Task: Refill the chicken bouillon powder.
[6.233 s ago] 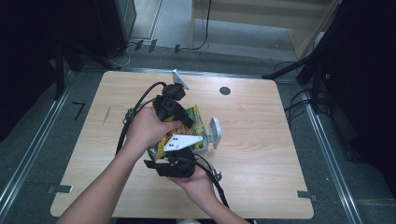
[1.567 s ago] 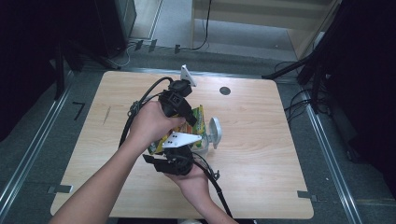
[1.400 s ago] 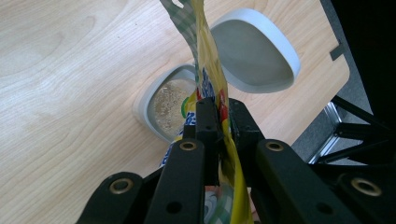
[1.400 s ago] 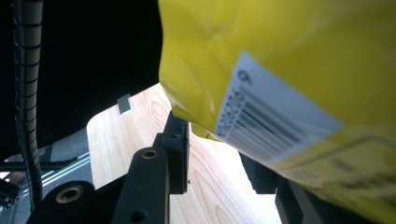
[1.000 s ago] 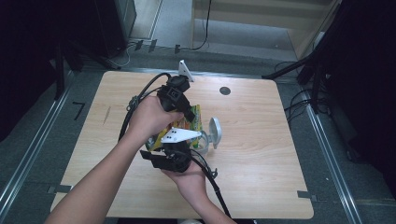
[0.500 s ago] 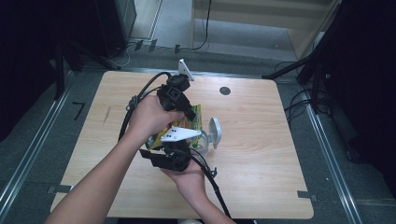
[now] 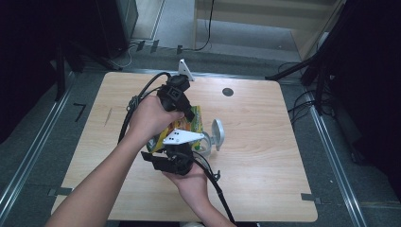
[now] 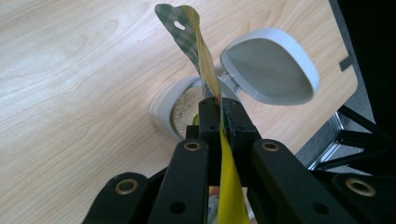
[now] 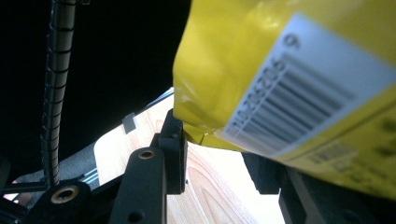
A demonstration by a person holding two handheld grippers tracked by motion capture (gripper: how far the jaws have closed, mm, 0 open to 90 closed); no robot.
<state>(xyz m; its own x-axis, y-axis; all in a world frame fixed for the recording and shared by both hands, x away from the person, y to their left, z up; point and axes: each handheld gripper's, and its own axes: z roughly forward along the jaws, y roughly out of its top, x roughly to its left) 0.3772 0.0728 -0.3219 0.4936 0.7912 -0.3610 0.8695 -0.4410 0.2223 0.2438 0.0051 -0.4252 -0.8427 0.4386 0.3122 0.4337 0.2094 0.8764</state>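
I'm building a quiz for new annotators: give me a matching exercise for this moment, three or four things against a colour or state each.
Things:
1. left gripper
2. container lid
3. packet
4. table

States:
A. flipped open, pale grey
B. light wood
C. jaws shut on the packet's top edge
D. yellow, with a barcode label

Pairs: 1-C, 2-A, 3-D, 4-B

Black left gripper (image 7: 189, 113) above with jaws clamped shut, black right gripper (image 7: 182, 147) below with jaws part open; forearms converge.
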